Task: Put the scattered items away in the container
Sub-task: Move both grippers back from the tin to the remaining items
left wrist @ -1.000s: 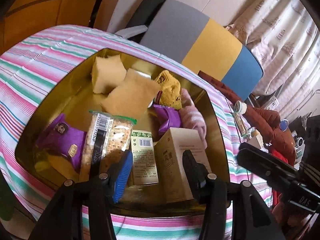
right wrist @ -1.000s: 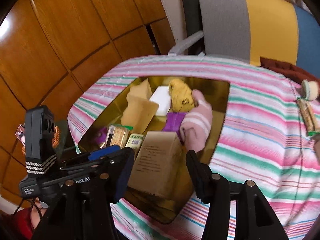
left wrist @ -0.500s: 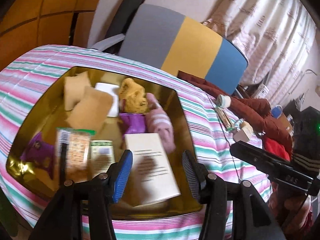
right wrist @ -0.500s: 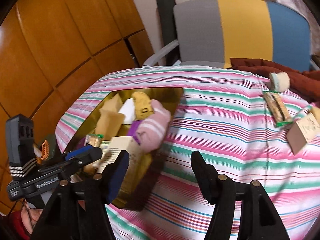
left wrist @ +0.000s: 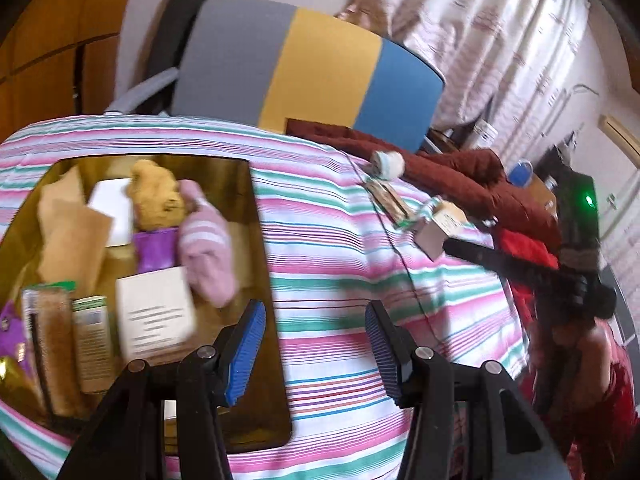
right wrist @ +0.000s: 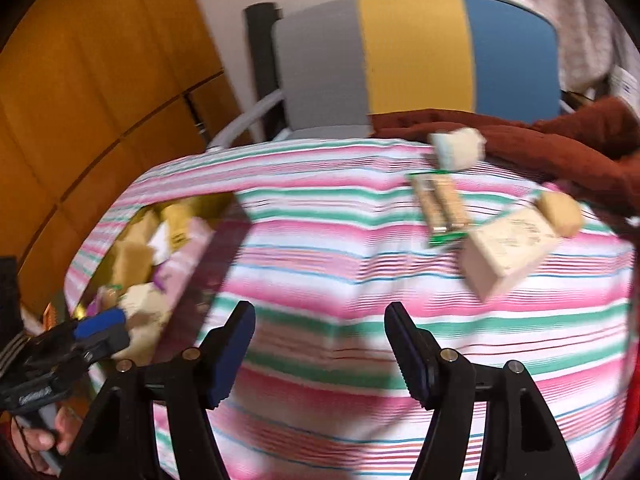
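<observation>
Left wrist view: my left gripper (left wrist: 314,344) gapes empty beside the gold tray (left wrist: 260,240) holding a box (left wrist: 154,312) and sock (left wrist: 208,256).

Right wrist view: my right gripper (right wrist: 320,352), jaws just widened, holds nothing; carton (right wrist: 508,248), snack bar (right wrist: 440,208) and roll (right wrist: 458,148) lie ahead on the cloth (right wrist: 340,240).

printed lines on the white box (left wrist: 154,314) too blurred, nothing else readable
</observation>
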`<state>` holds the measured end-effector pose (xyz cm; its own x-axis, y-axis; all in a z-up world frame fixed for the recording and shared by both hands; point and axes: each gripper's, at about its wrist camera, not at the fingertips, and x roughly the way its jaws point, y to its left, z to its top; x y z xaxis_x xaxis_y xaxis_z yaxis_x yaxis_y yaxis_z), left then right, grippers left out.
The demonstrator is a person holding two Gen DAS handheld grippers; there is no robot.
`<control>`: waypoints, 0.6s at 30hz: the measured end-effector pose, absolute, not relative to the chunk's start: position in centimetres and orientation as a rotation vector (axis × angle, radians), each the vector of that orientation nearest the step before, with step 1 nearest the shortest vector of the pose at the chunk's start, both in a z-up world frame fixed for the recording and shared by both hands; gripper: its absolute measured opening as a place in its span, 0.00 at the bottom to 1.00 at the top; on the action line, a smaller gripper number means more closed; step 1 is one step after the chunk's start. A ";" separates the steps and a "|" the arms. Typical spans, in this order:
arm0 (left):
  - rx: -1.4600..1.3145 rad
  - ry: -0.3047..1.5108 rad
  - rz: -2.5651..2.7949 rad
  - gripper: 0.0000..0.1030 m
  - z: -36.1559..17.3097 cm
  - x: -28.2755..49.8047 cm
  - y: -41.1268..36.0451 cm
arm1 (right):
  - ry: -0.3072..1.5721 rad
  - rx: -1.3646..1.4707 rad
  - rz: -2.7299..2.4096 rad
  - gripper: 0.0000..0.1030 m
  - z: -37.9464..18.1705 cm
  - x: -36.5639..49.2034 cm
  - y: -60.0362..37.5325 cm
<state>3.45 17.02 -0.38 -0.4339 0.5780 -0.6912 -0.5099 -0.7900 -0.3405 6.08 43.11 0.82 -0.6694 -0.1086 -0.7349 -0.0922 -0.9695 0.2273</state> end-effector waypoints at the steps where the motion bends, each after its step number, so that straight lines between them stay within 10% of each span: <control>1: -1.114 -0.094 2.210 0.51 -0.5 3.5 17.6 | -0.408 1.280 -2.855 0.66 0.8 6.1 44.4; 18: -1.156 0.113 1.998 0.60 -2.3 2.7 31.0 | -0.827 1.373 -3.208 0.72 -2.3 6.1 63.9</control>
<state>2.71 30.99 -2.27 -0.2553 0.5977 -0.7600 -0.6796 -0.6700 -0.2986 6.07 63.91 -2.28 -0.6238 0.2170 -0.7509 -0.5529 -0.8015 0.2277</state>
